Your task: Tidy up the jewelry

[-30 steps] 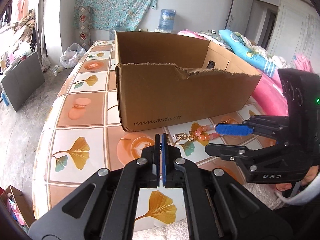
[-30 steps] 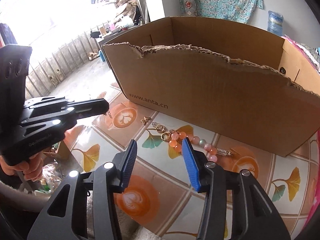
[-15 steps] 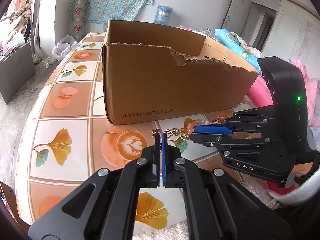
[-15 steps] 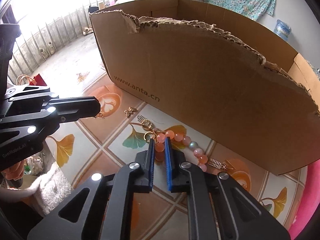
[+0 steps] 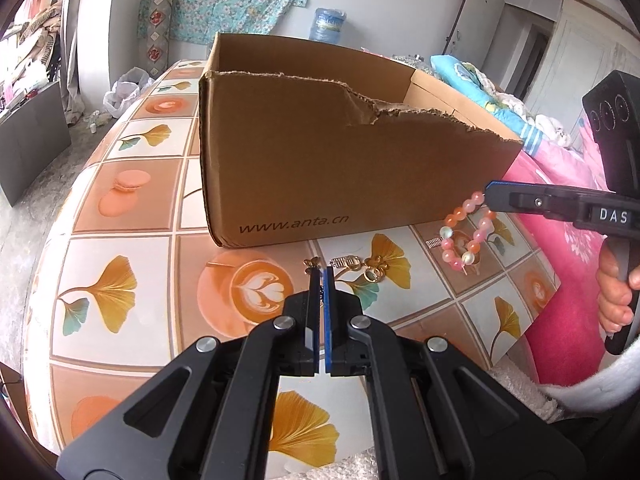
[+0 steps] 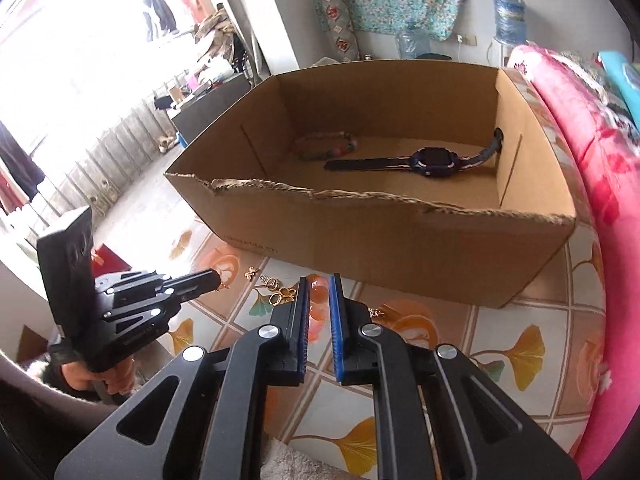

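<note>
My right gripper is shut on a pink and orange bead bracelet, which hangs in a loop above the table in front of the cardboard box. One bead shows between its blue pads. In the left wrist view the right gripper comes in from the right. My left gripper is shut and hovers low over the table, just short of a gold butterfly charm. Seen from the right wrist, a thin gold bit hangs from the left gripper. Gold ring pieces lie beside the charm.
The open box holds a dark watch and a beaded bracelet. Its near wall is torn along the top. A small metal clasp lies under the hanging bracelet. Pink bedding borders the tiled tablecloth on the right.
The right gripper closed on the bead bracelet and lifted it off the table, up and to the right in the left wrist view. The left gripper stayed shut and hardly moved.
</note>
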`<state>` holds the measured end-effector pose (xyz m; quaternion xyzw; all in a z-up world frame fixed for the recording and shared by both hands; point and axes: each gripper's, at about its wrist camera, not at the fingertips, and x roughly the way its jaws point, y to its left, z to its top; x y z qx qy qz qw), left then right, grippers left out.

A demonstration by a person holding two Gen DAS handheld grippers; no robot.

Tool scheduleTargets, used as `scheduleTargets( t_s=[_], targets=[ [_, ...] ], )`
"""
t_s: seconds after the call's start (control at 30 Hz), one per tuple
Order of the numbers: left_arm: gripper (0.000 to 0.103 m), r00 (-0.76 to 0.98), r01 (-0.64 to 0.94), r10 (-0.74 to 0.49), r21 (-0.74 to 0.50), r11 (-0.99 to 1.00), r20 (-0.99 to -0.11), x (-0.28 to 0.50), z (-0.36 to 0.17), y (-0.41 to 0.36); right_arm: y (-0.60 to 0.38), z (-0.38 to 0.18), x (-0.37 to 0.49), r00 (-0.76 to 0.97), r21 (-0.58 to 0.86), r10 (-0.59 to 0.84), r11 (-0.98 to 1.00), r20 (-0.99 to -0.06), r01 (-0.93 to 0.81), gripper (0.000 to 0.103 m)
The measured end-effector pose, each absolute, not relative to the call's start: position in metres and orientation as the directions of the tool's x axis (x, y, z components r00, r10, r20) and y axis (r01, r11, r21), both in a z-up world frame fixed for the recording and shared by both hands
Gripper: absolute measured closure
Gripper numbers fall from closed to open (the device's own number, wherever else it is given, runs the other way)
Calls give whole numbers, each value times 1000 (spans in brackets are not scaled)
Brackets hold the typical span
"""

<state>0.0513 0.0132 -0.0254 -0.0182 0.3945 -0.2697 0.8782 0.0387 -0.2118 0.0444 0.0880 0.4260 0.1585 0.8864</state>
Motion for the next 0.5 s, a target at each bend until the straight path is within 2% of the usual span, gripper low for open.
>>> scheduleTargets(
  t_s=[0.13,0.3,0.47,0.5],
  targets=[
    [102,539,455,-481,-241,857,-692,53,-27,9,-231,24,45,563,315,313,944,-765,-98,93],
    [102,538,450,-464,-226,864,-704,53,-30,2,-248,16,42,572,211,172,978,-802,1,91],
    [102,537,448,-455,-217,867,-710,54,-30,-4,-218,19,37,600,166,198,980,-775,-109,73],
    [102,538,448,-454,-216,868,-710,53,-29,-4,-212,18,34,593,161,211,977,-777,-137,72]
  ],
)
